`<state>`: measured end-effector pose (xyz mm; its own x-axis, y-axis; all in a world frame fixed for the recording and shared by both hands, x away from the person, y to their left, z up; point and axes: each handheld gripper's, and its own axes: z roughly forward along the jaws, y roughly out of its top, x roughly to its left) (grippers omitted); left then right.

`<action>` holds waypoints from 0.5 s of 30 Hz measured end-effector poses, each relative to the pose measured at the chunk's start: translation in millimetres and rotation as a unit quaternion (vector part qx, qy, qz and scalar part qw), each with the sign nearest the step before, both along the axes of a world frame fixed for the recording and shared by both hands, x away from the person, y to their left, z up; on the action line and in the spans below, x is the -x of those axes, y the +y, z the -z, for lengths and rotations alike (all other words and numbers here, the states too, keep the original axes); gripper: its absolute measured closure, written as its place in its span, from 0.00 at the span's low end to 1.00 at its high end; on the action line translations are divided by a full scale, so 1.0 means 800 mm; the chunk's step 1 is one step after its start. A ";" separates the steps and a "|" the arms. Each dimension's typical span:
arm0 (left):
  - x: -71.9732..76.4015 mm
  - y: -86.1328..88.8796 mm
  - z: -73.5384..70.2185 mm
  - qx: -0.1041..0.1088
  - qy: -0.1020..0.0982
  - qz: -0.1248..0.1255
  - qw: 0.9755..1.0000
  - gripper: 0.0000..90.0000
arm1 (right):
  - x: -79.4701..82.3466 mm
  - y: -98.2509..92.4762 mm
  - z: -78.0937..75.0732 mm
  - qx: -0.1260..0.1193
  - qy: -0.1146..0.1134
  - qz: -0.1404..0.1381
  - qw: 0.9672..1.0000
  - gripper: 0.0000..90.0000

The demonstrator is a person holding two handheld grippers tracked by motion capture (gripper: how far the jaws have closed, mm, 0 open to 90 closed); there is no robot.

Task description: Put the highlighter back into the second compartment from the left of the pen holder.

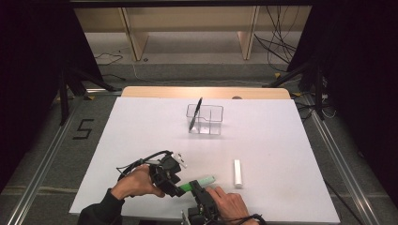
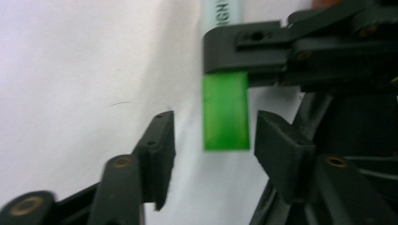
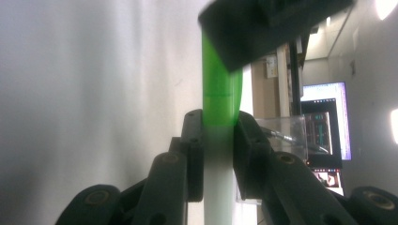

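From my remote seat, I see the right hand-held gripper [image 3: 219,136] clamped on a green-capped highlighter pen with a pale barrel [image 3: 219,108]; its two black jaws press the barrel from either side, just below the green cap. In the high view that pen [image 1: 201,182] sits low over the near edge of the white worktop [image 1: 141,126], between my two hands, its pale end pointing right and away.

The left hand-held gripper [image 2: 213,140] is parted: its jaws stand on either side of the green cap [image 2: 225,111] with a gap on each side, touching nothing that I can make out. In its own view the right hand-held gripper's black jaw crosses the pen just above the cap. In the high view the left hand-held gripper [image 1: 174,183] sits just left of the pen, tight against the right one [image 1: 196,188].

A short white stick-shaped piece [image 1: 238,173] lies flat on the worktop to the right of the pen, near but apart. Farther back, near the middle of the worktop, a clear plastic box with compartments [image 1: 206,119] stands with a dark pen [image 1: 195,114] leaning in its left part. Nothing lies between the grippers and that box.
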<state>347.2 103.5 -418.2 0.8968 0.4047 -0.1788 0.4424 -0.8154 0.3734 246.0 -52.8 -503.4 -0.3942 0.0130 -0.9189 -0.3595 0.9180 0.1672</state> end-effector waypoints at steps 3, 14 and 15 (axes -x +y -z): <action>0.001 0.007 -0.006 0.003 -0.010 -0.004 1.000 0.44 | -0.002 -0.003 -0.001 -0.004 0.001 0.004 1.000 0.85; -0.004 0.023 -0.009 0.020 -0.041 -0.019 0.999 0.32 | -0.010 -0.018 -0.012 -0.039 0.012 0.026 0.999 0.85; -0.005 0.024 -0.009 0.024 -0.043 -0.021 0.999 0.31 | -0.012 -0.021 -0.014 -0.042 0.011 0.026 0.999 0.85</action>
